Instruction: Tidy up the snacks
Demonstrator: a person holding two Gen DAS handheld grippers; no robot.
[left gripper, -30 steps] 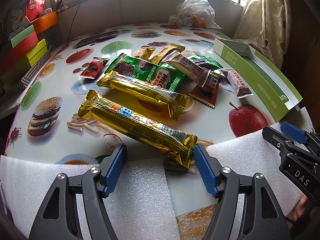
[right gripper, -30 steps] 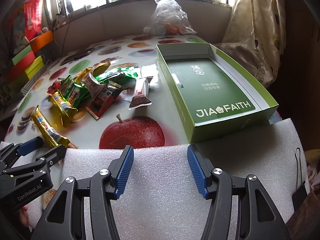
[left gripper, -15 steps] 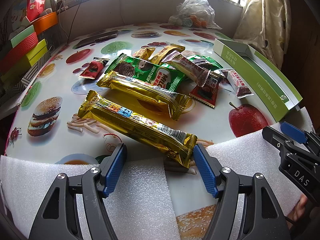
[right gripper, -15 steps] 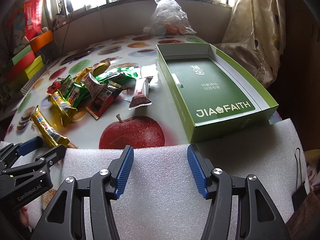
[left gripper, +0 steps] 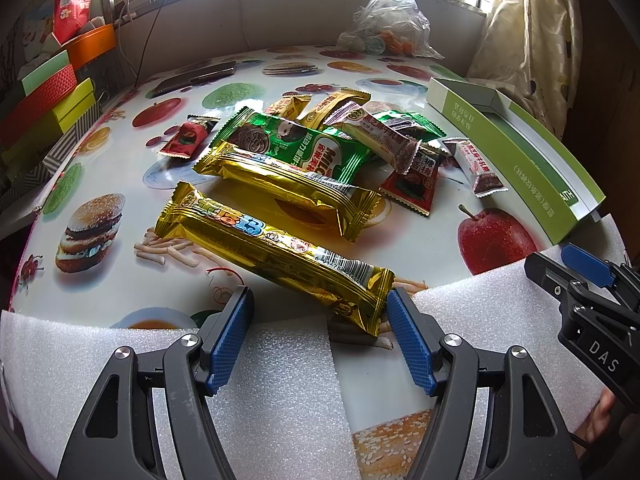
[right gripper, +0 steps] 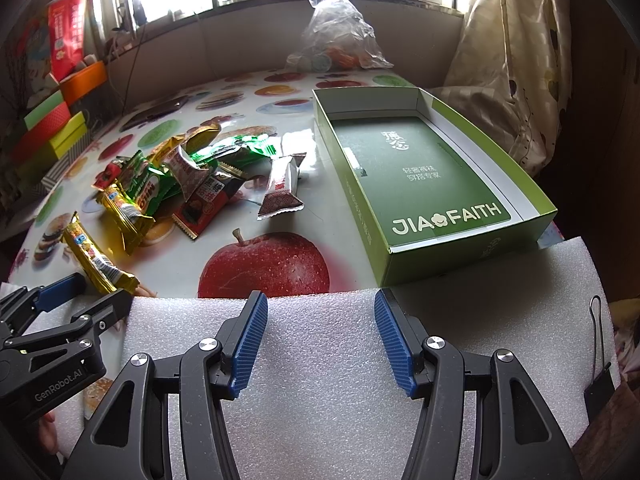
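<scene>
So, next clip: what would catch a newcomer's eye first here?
The pile of shiny snack wrappers mid-table, led by the long gold foil bar whose near end lies between the open left gripper. To its right sits the empty green cardboard box, the open right gripper over white foam.

Left gripper: held low and level, blue-padded fingers spread wide apart, nothing clamped between them. Right gripper: same attitude, fingers equally wide, gap empty. The two sit side by side, each visible at the edge of the other's view; a bit of the person's hand shows beneath the right unit.
</scene>
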